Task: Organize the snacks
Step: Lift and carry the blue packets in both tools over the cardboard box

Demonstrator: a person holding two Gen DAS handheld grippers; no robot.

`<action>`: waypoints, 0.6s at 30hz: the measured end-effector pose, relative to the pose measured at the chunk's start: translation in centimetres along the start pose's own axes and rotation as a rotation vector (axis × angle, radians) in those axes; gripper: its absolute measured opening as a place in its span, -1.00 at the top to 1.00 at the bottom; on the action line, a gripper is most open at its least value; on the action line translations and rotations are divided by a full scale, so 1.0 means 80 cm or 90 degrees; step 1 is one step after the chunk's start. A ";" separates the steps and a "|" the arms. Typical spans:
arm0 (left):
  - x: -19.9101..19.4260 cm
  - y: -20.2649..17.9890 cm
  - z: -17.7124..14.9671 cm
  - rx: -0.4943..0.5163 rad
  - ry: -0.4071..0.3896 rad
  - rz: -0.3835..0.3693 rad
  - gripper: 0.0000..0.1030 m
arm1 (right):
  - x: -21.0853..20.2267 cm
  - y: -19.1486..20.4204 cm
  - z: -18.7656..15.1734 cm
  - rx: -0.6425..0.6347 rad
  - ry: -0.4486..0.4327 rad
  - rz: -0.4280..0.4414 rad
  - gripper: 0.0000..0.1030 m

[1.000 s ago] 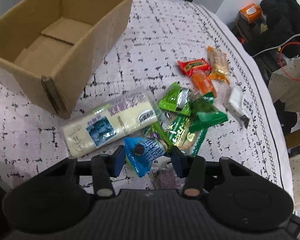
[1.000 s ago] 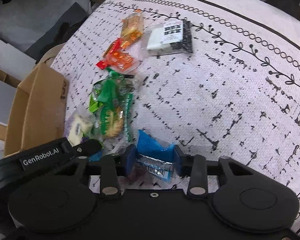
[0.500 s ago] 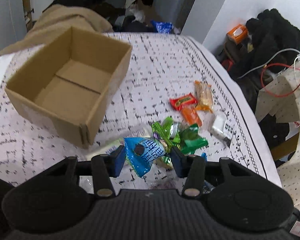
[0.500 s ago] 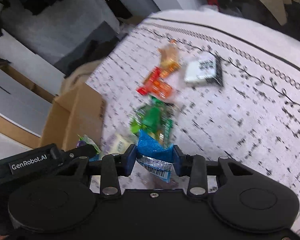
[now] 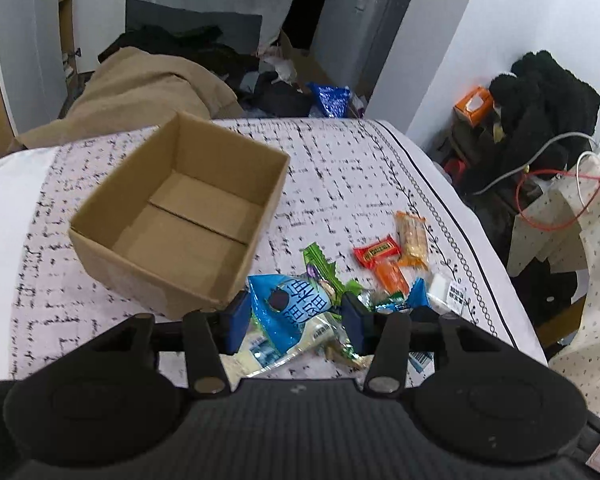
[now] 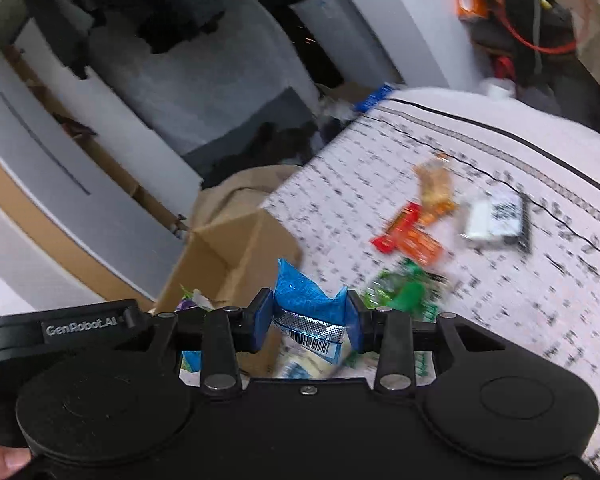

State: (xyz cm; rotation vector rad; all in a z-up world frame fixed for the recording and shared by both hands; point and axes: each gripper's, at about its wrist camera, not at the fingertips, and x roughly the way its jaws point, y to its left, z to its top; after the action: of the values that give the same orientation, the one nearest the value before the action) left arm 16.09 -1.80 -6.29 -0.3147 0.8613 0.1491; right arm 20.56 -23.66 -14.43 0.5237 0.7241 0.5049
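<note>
Partly hidden: cream packet (image 5: pixel 260 354) behind tongs (image 5: pixel 296 316).

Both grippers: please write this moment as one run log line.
left gripper: shut on blue packet | right gripper: shut on blue pouch | cardboard box: empty

Open cardboard box (image 5: pixel 188 216), nothing above it.

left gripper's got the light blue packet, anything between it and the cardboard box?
Nothing visible. The left gripper holds the light blue snack packet just short of the open brown cardboard box; only the box's near wall lies ahead, and its interior looks empty.
</note>
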 end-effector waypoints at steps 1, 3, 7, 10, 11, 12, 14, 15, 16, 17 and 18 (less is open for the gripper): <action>-0.002 0.003 0.002 -0.001 -0.004 0.001 0.06 | 0.001 0.005 0.000 -0.006 -0.003 0.007 0.27; -0.005 0.010 0.007 -0.006 -0.010 0.004 0.06 | 0.006 0.014 0.001 -0.018 -0.005 0.018 0.27; -0.010 0.026 0.017 -0.015 -0.022 0.013 0.06 | 0.013 0.032 0.000 -0.041 -0.004 0.040 0.27; -0.011 0.039 0.025 -0.023 -0.028 0.022 0.06 | 0.022 0.042 -0.001 -0.050 0.000 0.048 0.27; -0.011 0.044 0.028 -0.027 -0.031 0.025 0.06 | 0.024 0.045 -0.002 -0.053 0.001 0.051 0.27; -0.011 0.048 0.030 -0.030 -0.032 0.027 0.06 | 0.027 0.048 -0.002 -0.055 0.001 0.055 0.27; -0.009 0.056 0.034 -0.035 -0.036 0.033 0.06 | 0.032 0.054 -0.002 -0.059 0.002 0.062 0.27; -0.008 0.061 0.037 -0.039 -0.038 0.036 0.06 | 0.035 0.056 -0.002 -0.059 0.002 0.065 0.27; -0.007 0.065 0.040 -0.043 -0.039 0.039 0.06 | 0.038 0.059 -0.002 -0.060 0.001 0.070 0.27; -0.004 0.068 0.042 -0.046 -0.039 0.042 0.06 | 0.041 0.061 -0.002 -0.061 0.000 0.074 0.27; -0.002 0.072 0.045 -0.050 -0.039 0.045 0.06 | 0.044 0.064 -0.002 -0.061 0.000 0.079 0.27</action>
State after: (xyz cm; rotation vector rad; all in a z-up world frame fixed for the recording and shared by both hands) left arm 17.10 4.78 -5.21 -0.3513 0.8071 0.2576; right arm 21.46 -17.69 -13.13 0.4803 0.6668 0.6528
